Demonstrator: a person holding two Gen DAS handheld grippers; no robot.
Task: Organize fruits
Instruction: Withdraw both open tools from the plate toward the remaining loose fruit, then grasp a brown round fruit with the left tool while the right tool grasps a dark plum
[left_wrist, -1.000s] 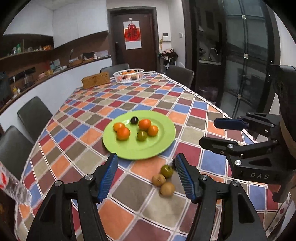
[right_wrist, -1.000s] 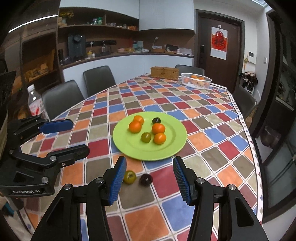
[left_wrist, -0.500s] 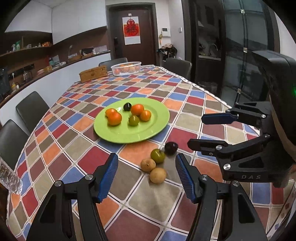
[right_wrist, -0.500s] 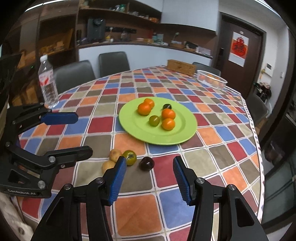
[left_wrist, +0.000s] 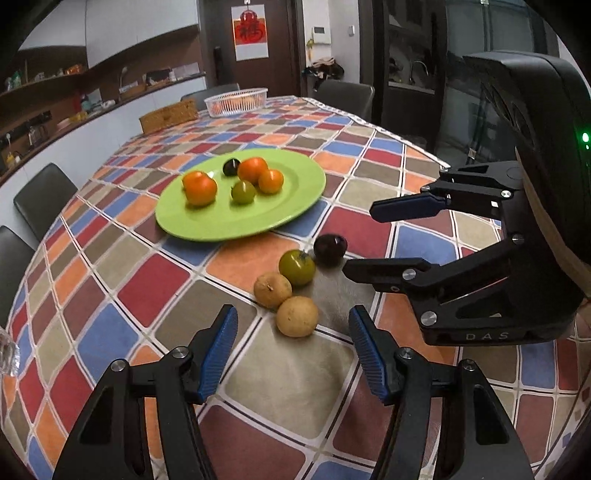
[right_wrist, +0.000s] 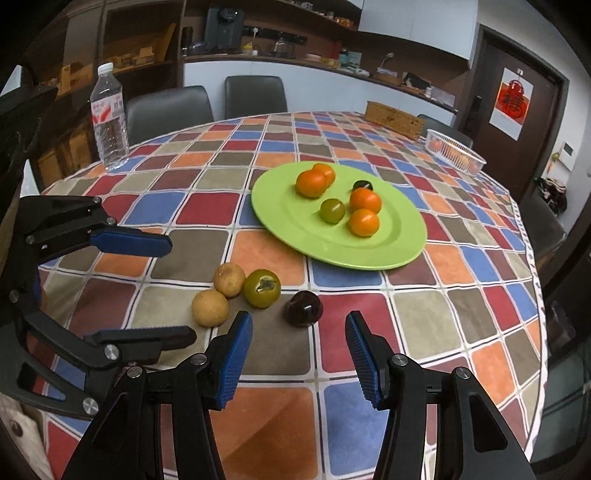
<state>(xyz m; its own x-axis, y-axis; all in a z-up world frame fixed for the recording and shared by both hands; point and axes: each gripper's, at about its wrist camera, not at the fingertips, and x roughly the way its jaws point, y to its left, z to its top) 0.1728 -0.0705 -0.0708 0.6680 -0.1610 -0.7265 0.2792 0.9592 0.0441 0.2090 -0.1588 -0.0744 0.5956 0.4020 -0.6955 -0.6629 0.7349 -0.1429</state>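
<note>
Both claws hang low over the checked, multicoloured cloth of the surface (left_wrist: 110, 302), each spread wide and holding nothing. Just ahead of the left claw (left_wrist: 293, 354), almost between its blue pads, lies a tan round fruit (left_wrist: 297, 316); a second tan round fruit (left_wrist: 272, 290) touches it slightly farther out, and a green tomato-like fruit with a stem scar (left_wrist: 296, 267) sits beyond that, touching or nearly touching the second one. The right claw (right_wrist: 299, 356) points at a dark purple round fruit (right_wrist: 303, 308) lying just in front of its opening, with the green fruit a little to the left of it. Farther ahead of both claws rests the lime-green round plate (right_wrist: 295, 236), which already carries four orange fruits, one small green one and one small dark one. Judging by this, the sorting looks more than half done: six fruits are on the plate and four loose ones remain on the cloth near its closer rim. The likely next step is for each claw to close on the fruit nearest it, the tan one on the left and the purple one on the right, then carry it to the plate.
</note>
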